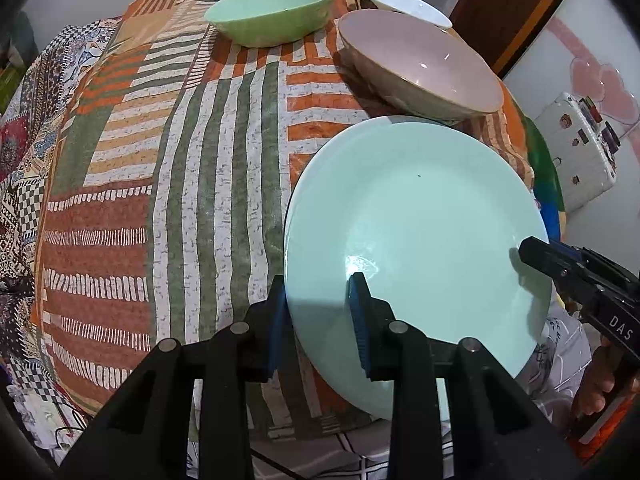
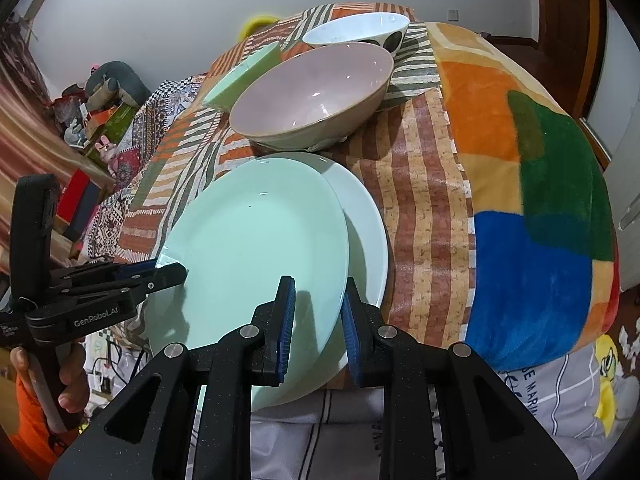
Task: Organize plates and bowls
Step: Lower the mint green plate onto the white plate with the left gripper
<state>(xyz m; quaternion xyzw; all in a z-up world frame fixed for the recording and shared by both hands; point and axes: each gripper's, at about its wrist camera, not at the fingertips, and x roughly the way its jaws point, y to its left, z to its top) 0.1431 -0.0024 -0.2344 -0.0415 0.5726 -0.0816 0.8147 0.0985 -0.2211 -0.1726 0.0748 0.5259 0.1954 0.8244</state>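
Tongs in both of a person's hands grip one mint-green plate [image 2: 256,236] by opposite edges over a cloth-covered table [image 1: 168,184]. The left tongs [image 1: 320,316] have their blue pads nearly closed on the plate's rim, one pad on top and one underneath. The right tongs [image 2: 316,320] pinch the opposite rim the same way, jaws almost fully closed on it. The green plate sits tilted, partly over a white plate [image 2: 368,232] that lies flat on the table just under and beyond the right tongs; whether the two plates touch cannot be told.

Ahead of both tongs, near the far rim of the green plate, stands a pinkish bowl [image 2: 316,96], upright on the striped cloth. Behind it is a white bowl [image 2: 356,30] with dark spots on its side. To the left of the pink bowl, well ahead of the left tongs, stands a green bowl [image 1: 272,10].

A bright blanket [image 2: 532,200] of orange, green and blue patches covers the table to the right of the right tongs. A hand [image 2: 68,380] holds the left tongs' handle, with an orange sleeve [image 2: 28,424] below it.
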